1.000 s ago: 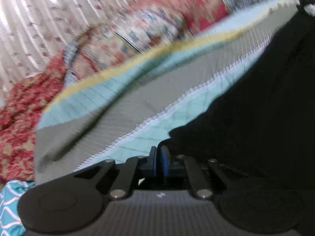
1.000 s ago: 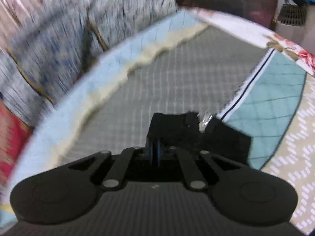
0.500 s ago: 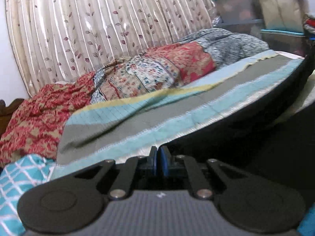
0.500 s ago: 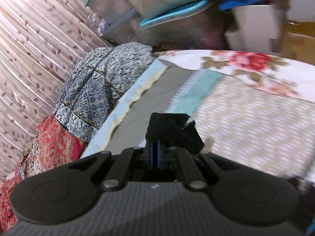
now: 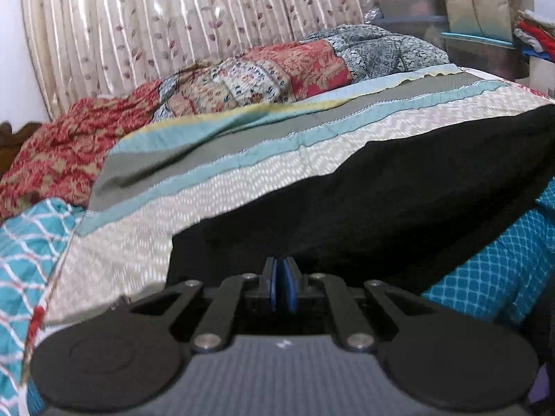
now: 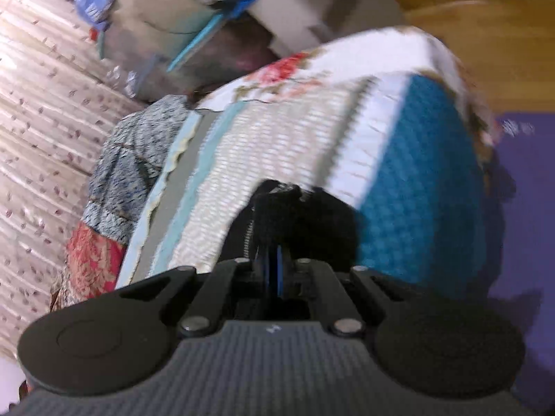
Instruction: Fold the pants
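The black pants [image 5: 399,194] hang as a wide taut sheet over the bed's patchwork quilt [image 5: 242,180] in the left wrist view. My left gripper [image 5: 282,270] is shut on their near edge. In the right wrist view my right gripper [image 6: 274,263] is shut on a bunched end of the pants [image 6: 301,215], where a zipper shows, held above the quilt [image 6: 277,138]. Most of the fabric is hidden in that view.
Crumpled red and blue patterned bedding [image 5: 277,69] lies along the far side under a leaf-print curtain [image 5: 173,24]. Storage bins with clothes [image 5: 468,7] stand at the back right. A wooden floor [image 6: 485,27] and purple mat [image 6: 527,208] lie beyond the bed's end.
Both grippers have lifted and pulled back toward the near side of the bed with the pants in them. The black fabric is now stretched between them, and the right wrist view has swung toward the bed's end.
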Action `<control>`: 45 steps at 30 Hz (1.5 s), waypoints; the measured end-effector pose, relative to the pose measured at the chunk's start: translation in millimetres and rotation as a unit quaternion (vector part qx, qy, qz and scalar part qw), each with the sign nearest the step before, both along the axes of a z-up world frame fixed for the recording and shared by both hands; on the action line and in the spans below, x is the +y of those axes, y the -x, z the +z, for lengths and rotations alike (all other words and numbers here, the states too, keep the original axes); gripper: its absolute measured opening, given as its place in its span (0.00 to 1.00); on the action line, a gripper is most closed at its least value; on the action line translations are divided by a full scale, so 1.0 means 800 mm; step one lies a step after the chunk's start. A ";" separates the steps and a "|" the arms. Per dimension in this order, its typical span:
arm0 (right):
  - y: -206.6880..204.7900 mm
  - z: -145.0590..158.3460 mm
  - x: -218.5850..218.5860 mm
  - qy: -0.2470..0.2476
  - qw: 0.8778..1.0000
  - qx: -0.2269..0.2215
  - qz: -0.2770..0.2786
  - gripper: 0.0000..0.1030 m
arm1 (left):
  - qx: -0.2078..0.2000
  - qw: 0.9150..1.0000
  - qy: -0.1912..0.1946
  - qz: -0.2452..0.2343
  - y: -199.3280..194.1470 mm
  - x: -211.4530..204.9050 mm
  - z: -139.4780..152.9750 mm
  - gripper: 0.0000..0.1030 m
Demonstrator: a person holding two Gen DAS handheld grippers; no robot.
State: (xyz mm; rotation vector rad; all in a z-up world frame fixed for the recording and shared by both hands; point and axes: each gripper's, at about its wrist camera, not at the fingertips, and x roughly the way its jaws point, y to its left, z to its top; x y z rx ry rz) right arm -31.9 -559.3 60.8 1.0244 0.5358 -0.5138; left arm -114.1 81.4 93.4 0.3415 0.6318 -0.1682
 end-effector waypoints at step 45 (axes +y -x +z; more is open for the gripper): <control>0.022 0.001 0.218 0.113 0.945 -0.102 0.289 0.52 | 0.063 0.966 0.233 0.092 -0.078 0.013 0.040 0.32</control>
